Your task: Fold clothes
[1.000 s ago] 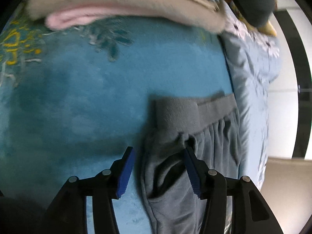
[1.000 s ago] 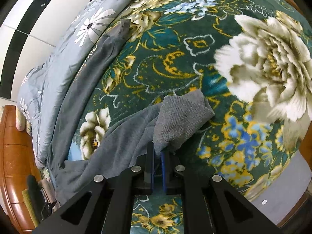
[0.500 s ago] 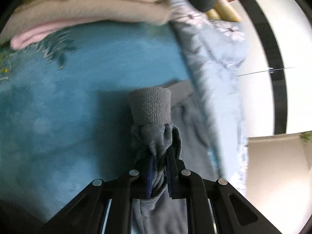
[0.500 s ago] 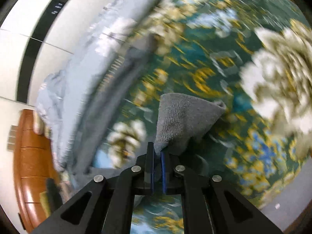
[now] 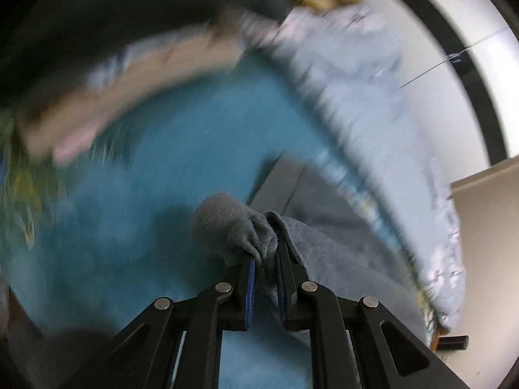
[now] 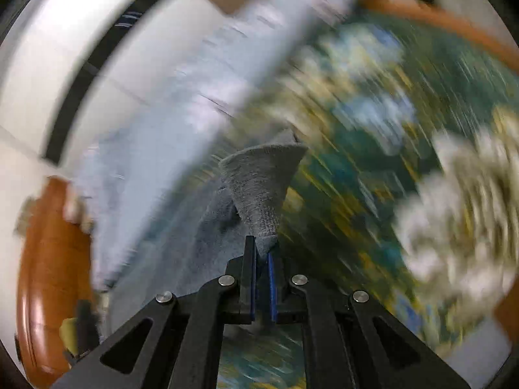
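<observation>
The bed point(image 6: 373, 168), spread with a floral blanket that reads teal in the left wrist view and dark green with pale blooms in the right, carries everything here; a pale blue quilt point(image 5: 373, 103) lies along one side, and a blurred stack of folded beige and pink cloth point(image 5: 136, 97) sits at the far end. Across the blanket lies the grey trousers point(image 5: 340, 259), most of the fabric resting on the bed beside the quilt, with two parts raised off it. The left tool point(image 5: 264, 269) is pressed together on a gathered bunch of the grey fabric at the ribbed end, and the right tool point(image 6: 262, 256) pinches another ribbed edge, which stands up from its pads as a cone. The step in hand looks like lifting both held ends to carry one over for a fold. To do it well, I would raise both ends evenly and keep the cloth between them lightly taut, so the fold line falls straight; the thick bunch in the left tool could slip or drag a crease.
</observation>
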